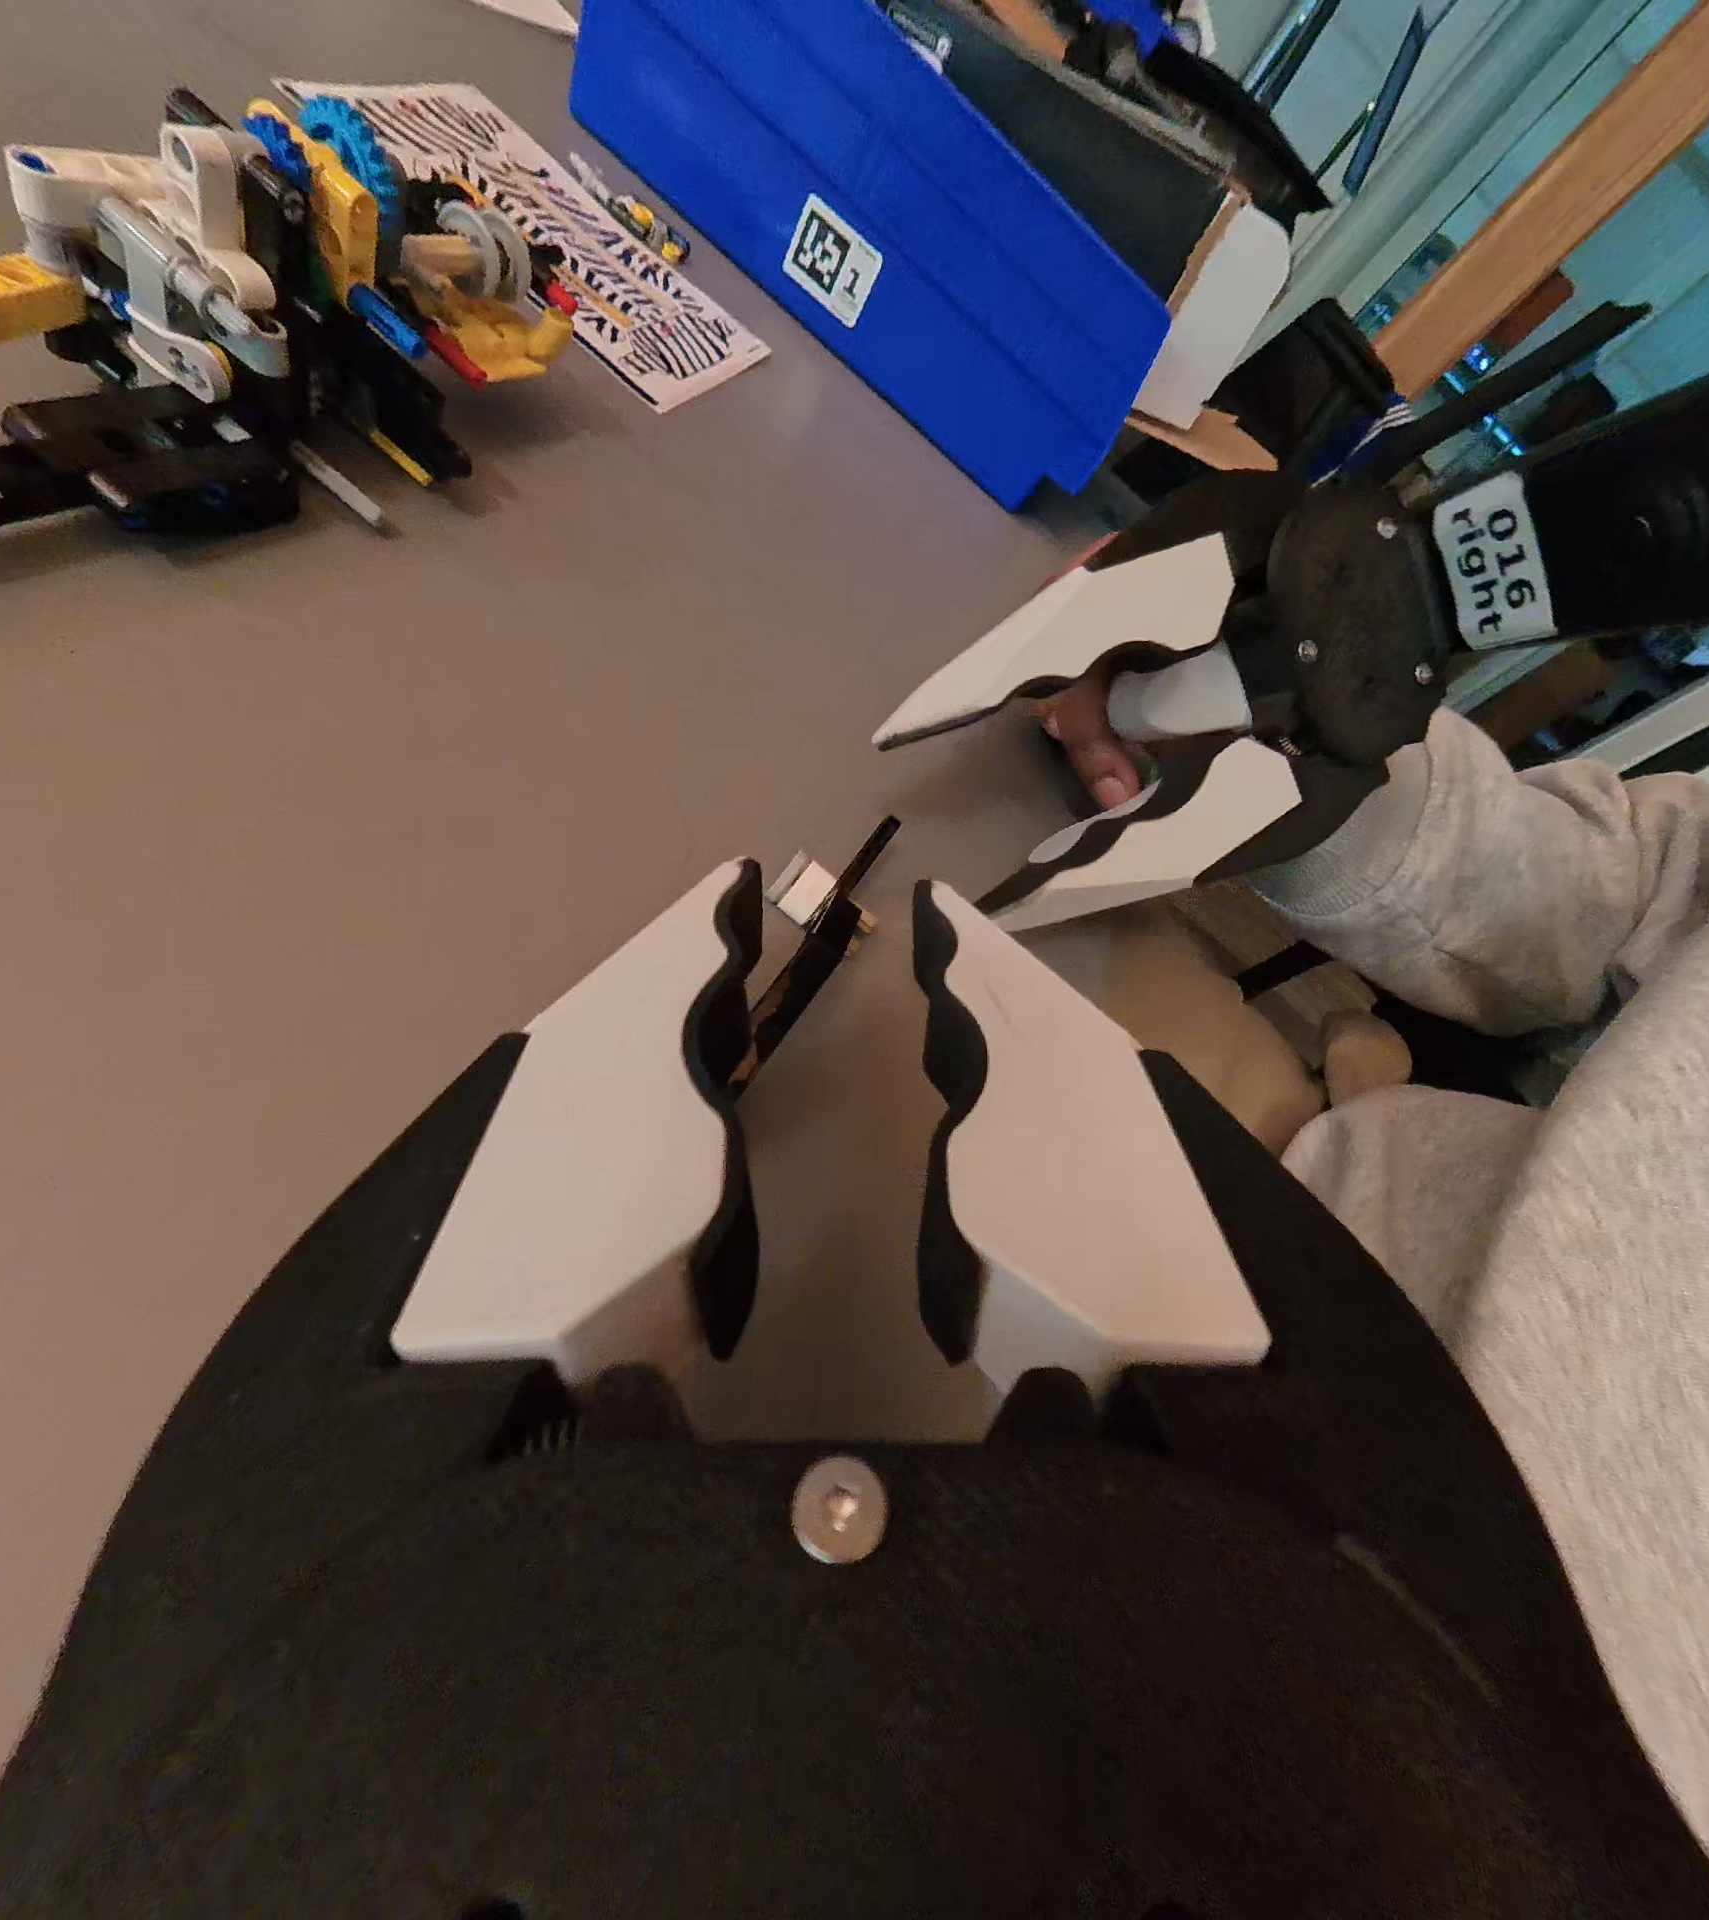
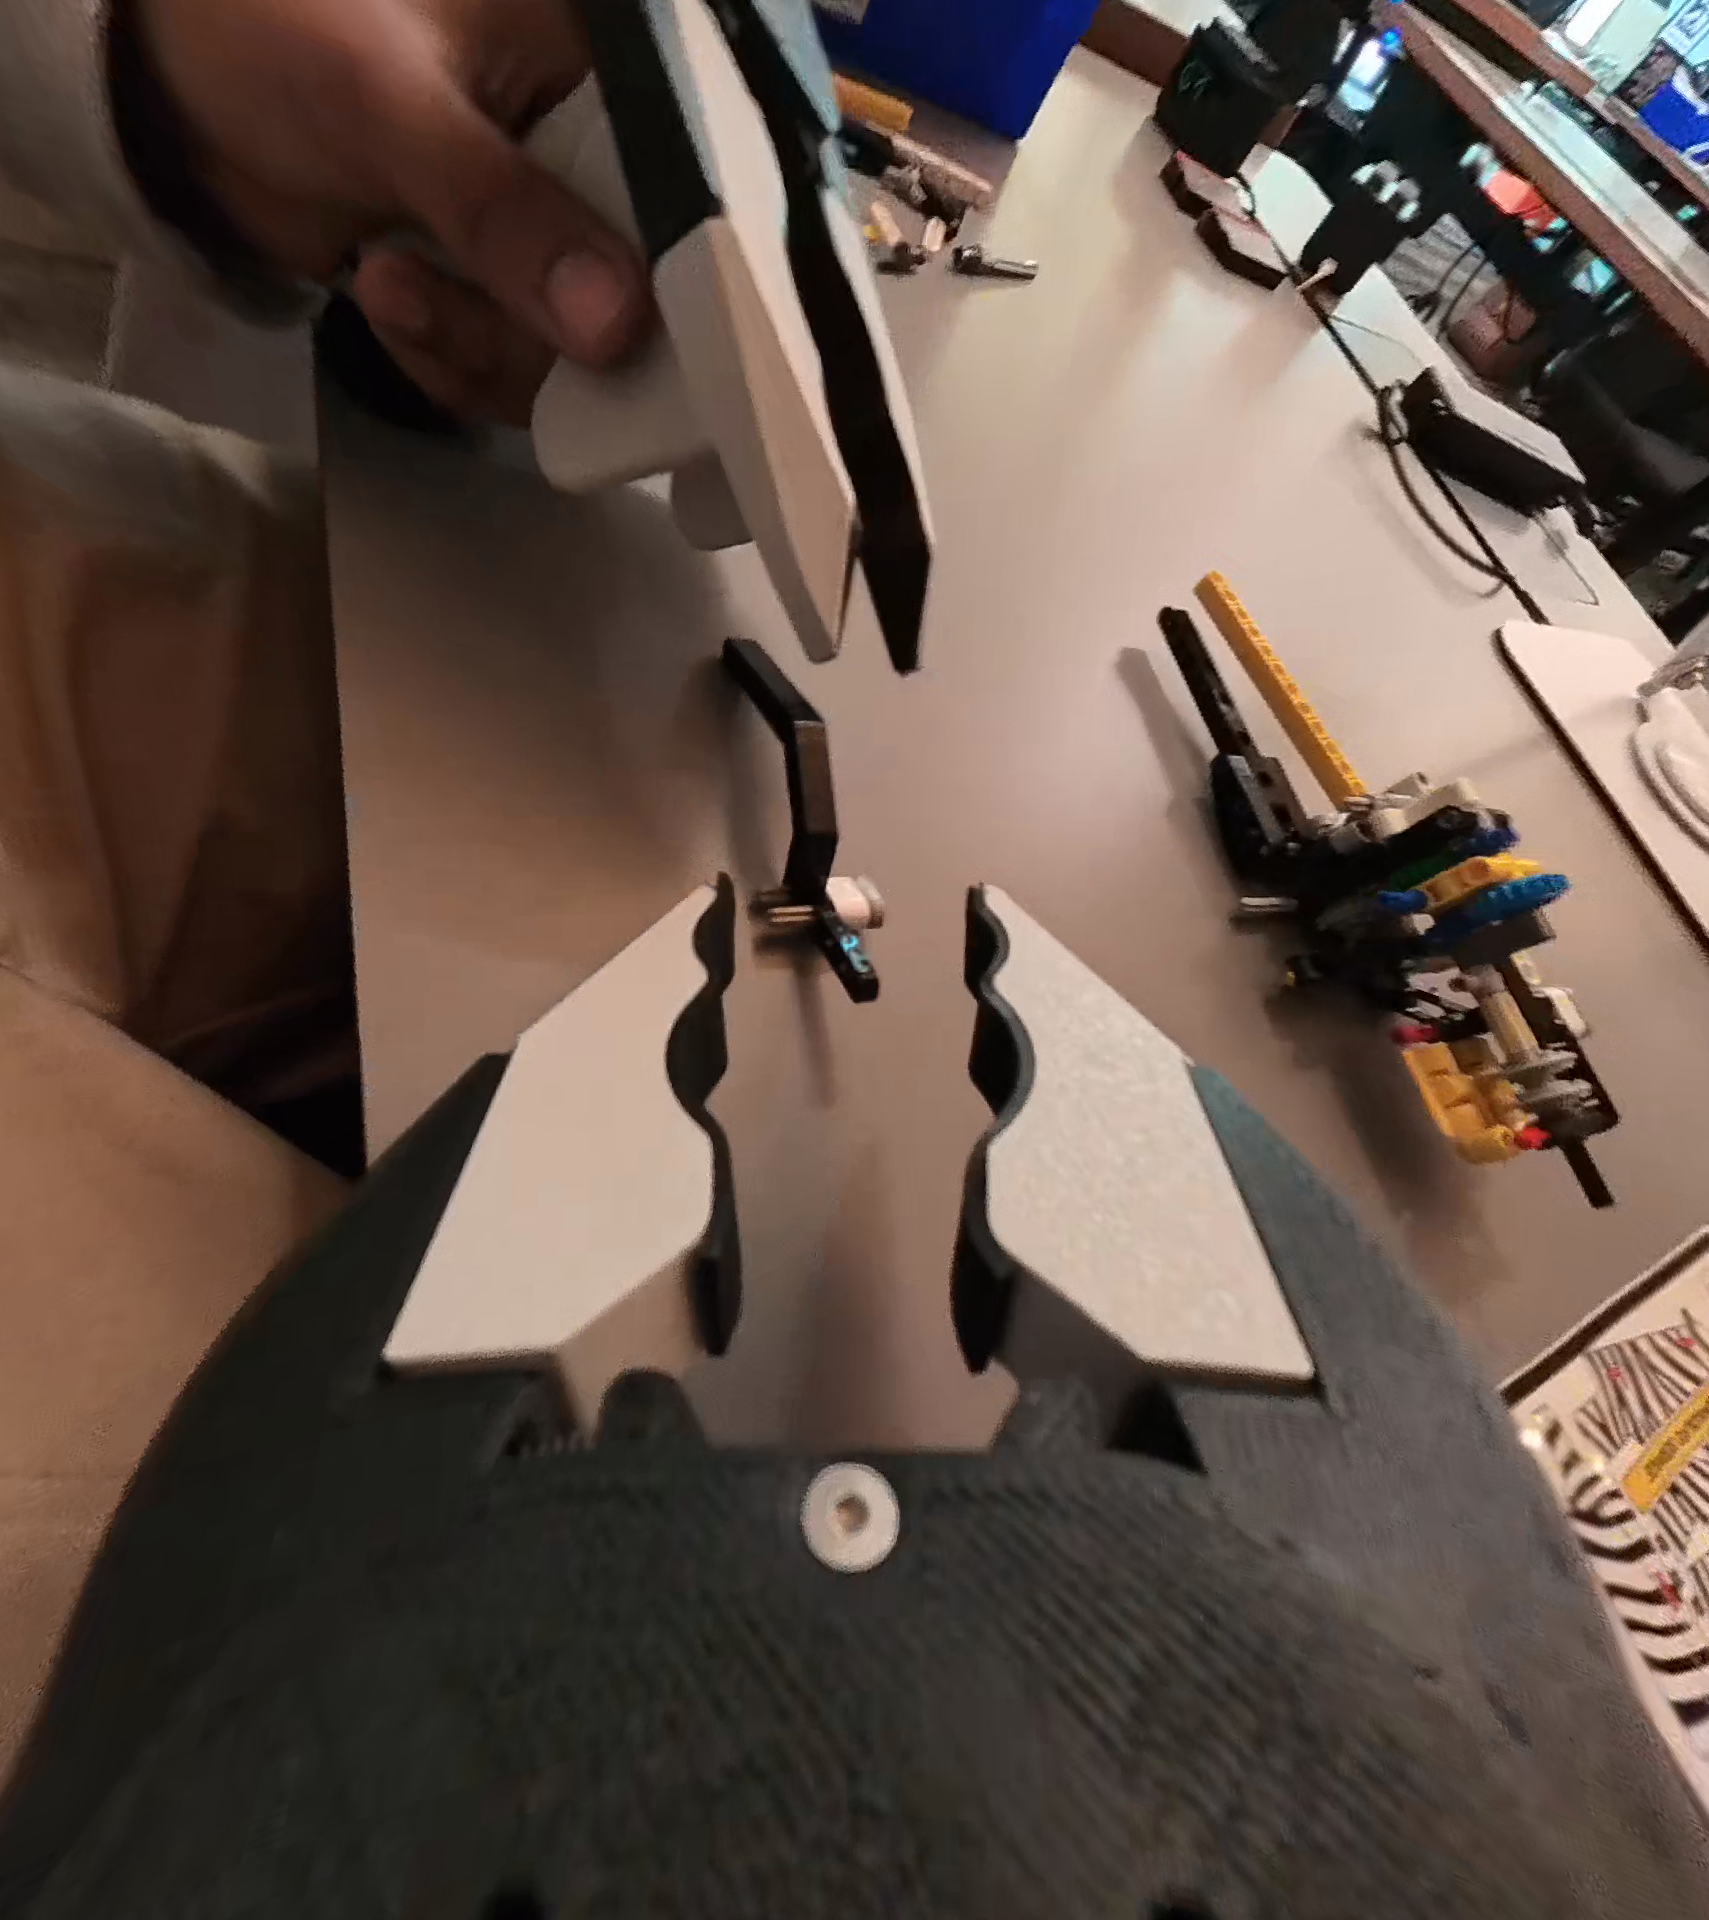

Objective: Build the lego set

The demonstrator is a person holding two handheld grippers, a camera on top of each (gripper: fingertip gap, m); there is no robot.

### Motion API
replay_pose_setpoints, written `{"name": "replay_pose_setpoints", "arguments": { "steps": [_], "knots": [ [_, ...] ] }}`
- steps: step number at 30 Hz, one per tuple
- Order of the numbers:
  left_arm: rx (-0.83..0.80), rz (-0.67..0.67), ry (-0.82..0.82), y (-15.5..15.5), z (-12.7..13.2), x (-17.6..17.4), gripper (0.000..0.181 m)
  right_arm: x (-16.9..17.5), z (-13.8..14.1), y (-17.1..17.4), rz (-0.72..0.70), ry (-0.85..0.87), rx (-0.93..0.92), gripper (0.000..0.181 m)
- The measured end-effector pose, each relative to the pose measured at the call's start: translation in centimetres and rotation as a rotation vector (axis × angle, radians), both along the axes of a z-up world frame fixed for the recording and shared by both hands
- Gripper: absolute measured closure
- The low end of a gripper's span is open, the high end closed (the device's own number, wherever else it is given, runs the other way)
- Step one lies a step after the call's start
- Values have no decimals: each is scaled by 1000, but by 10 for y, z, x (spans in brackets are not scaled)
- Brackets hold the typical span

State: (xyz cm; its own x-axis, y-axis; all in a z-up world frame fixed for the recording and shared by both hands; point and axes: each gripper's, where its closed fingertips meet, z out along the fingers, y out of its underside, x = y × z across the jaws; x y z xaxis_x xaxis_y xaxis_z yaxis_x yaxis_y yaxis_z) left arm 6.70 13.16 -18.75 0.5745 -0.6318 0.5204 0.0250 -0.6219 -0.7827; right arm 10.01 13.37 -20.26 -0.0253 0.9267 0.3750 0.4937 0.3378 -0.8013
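Both grippers, left gripper (image 1: 837,899) and right gripper (image 2: 848,902), hover with fingers wide and empty over a small black lego piece (image 2: 808,821) lying near the bench (image 1: 330,831) edge, lego assembly (image 2: 1421,914) well apart across bare surface.

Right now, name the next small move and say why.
Probably ease the right gripper forward and close on the bent black piece: both grippers are open and empty, the piece lies loose on the table just past its fingertips, apart from the partly built model.
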Motion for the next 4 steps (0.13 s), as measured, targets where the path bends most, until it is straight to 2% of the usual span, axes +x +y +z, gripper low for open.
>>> {"name": "replay_pose_setpoints", "arguments": {
  "steps": [2,4],
  "knots": [
    [17,-15,-19,-2,4,1,153,1,5,5,-22,30,-34,144],
    [53,-40,-33,-7,9,3,151,2,9,11,-54,58,-67,160]
  ]
}}
